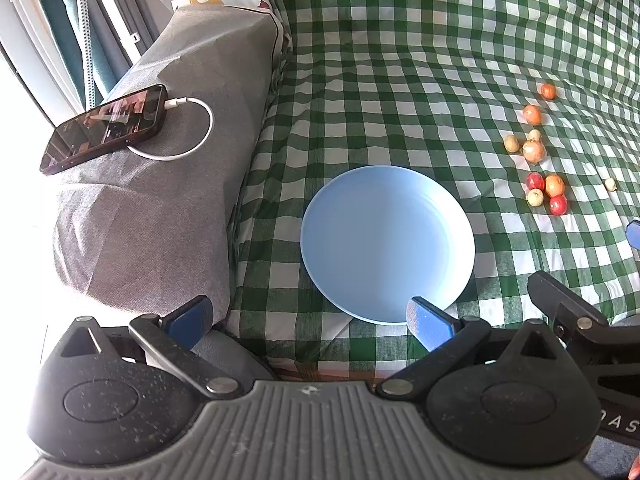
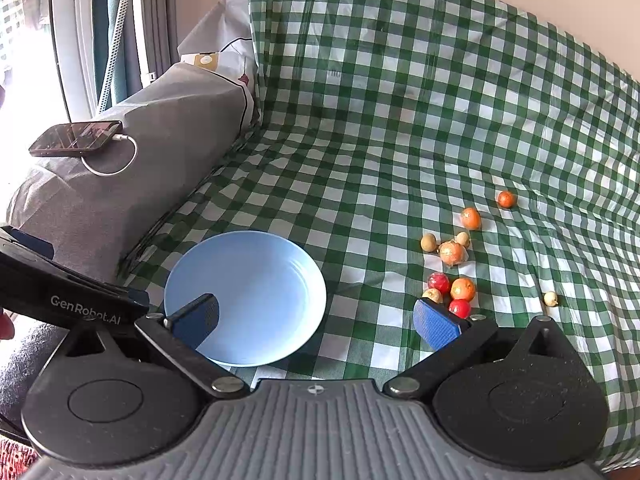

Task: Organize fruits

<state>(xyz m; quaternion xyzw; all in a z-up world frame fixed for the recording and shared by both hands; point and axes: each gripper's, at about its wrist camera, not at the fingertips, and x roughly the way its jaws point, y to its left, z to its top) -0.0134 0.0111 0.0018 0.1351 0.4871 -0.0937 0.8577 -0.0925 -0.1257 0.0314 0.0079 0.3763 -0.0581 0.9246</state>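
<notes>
Right gripper (image 2: 316,318) jaws spread wide, nothing between them. Left blue pad overlaps the near-left rim of the pale blue plate (image 2: 256,280); plate bare. Right pad sits just in front of a tight cluster — red fruit (image 2: 439,281), orange fruit (image 2: 463,289), second red fruit (image 2: 460,308), small pale fruit (image 2: 432,294). More small fruits scattered toward the right edge of the green checked cloth (image 2: 400,120). Left gripper (image 2: 68,296) body enters at the left edge. Phone (image 2: 76,138) with white cable (image 2: 120,160) lies on the grey armrest (image 2: 160,128).
</notes>
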